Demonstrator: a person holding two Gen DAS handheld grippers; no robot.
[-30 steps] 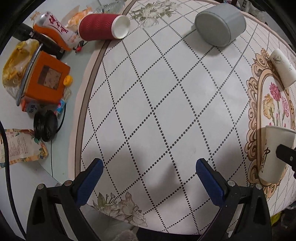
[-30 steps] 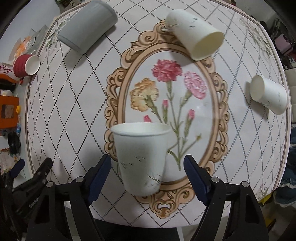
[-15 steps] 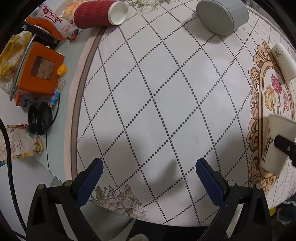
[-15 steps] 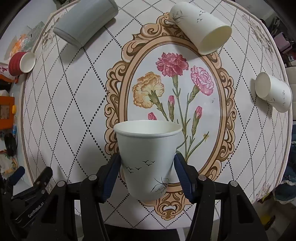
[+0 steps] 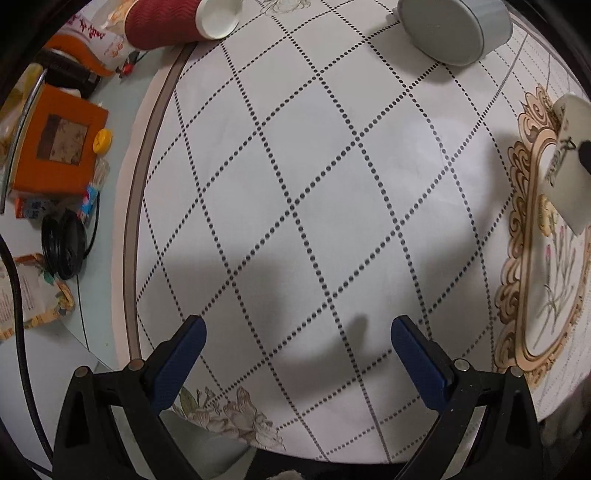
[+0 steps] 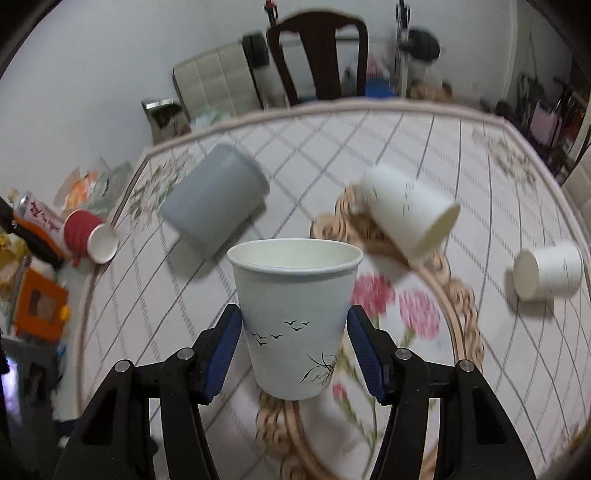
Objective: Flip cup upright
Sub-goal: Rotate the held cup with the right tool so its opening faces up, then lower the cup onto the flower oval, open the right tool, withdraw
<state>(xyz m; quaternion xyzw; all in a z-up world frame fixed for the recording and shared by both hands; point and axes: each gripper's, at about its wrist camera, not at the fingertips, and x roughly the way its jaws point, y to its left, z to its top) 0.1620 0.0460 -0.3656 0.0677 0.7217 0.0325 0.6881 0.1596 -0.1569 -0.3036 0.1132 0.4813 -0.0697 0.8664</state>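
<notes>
My right gripper point(image 6: 293, 341) is shut on a white paper cup with small black birds point(image 6: 293, 314), mouth up, held above the flower medallion of the tablecloth. The same cup shows at the right edge of the left wrist view point(image 5: 565, 173), with a dark fingertip on it. My left gripper point(image 5: 297, 354) is open and empty above the dotted diamond pattern near the table's front edge. A grey cup point(image 6: 214, 201) point(image 5: 456, 29), a red ribbed cup point(image 6: 88, 236) point(image 5: 177, 22) and two white paper cups point(image 6: 410, 210) point(image 6: 548, 271) lie on their sides.
The round table point(image 5: 129, 229) has a beige rim. Left of it lie an orange box point(image 5: 55, 144), snack packets point(image 5: 22, 291), a black cable coil point(image 5: 62, 243) and a cord. A dark wooden chair point(image 6: 317, 59) stands behind the table.
My right gripper closed on the bird cup, then lifted and tilted up so the room shows. The left gripper shifted slightly and stayed open.
</notes>
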